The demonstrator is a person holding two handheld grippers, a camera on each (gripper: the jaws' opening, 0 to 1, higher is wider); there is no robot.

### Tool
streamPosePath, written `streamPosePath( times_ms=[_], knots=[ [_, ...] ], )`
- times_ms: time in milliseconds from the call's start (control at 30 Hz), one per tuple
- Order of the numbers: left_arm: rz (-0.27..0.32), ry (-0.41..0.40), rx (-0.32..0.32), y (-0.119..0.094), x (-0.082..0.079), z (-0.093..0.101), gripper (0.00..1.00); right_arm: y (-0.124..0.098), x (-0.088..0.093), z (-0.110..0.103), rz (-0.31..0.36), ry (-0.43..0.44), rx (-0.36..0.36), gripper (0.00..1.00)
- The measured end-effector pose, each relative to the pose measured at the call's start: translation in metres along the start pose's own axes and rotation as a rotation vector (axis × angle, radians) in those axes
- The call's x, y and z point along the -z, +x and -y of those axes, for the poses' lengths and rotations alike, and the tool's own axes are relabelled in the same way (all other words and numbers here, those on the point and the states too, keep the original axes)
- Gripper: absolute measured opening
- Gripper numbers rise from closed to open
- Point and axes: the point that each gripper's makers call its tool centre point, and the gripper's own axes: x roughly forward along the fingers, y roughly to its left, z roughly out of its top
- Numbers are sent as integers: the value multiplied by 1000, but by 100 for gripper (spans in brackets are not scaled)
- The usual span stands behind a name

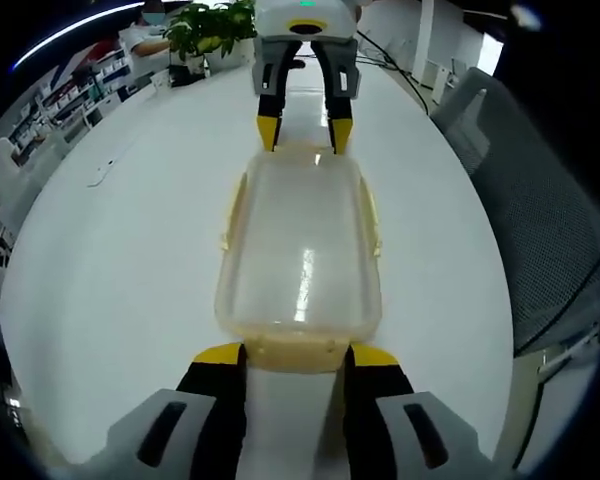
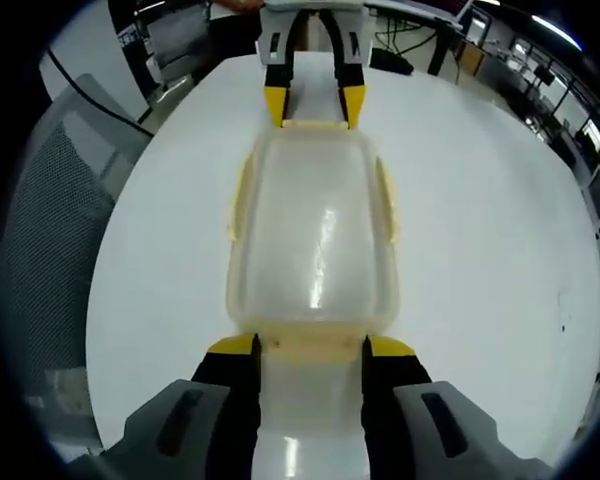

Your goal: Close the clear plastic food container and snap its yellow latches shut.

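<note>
A clear plastic food container point(image 1: 300, 245) lies lengthwise on the white table point(image 1: 110, 260), its lid resting on top. Pale yellow latches run along its long sides point(image 1: 232, 210) and its ends. My left gripper point(image 1: 298, 356) stands open at the near end, its yellow fingertips point(image 1: 220, 354) on either side of the end latch point(image 1: 298, 350). My right gripper point(image 1: 305, 130) stands open at the far end, tips beside that rim. In the right gripper view the container point(image 2: 315, 235) lies the same way, with my right gripper point(image 2: 313, 347) open around its near latch and my left gripper point(image 2: 313, 105) opposite.
A grey mesh chair point(image 1: 540, 200) stands by the table's edge, also seen as a chair point(image 2: 70, 190) in the right gripper view. Potted plants point(image 1: 215, 30) and a seated person point(image 1: 145, 35) are at the table's far end. Office desks point(image 2: 540, 70) lie beyond.
</note>
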Motion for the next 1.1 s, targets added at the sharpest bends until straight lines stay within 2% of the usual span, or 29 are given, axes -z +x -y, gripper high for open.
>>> streamPosePath(
  times_ms=[500, 1100],
  knots=[
    [-7, 2, 13, -6, -4, 8, 31, -12, -3, -8, 10, -1, -12, 34],
    [-14, 16, 7, -30, -23, 15, 31, -38, -8, -18, 26, -4, -2, 34]
  ],
)
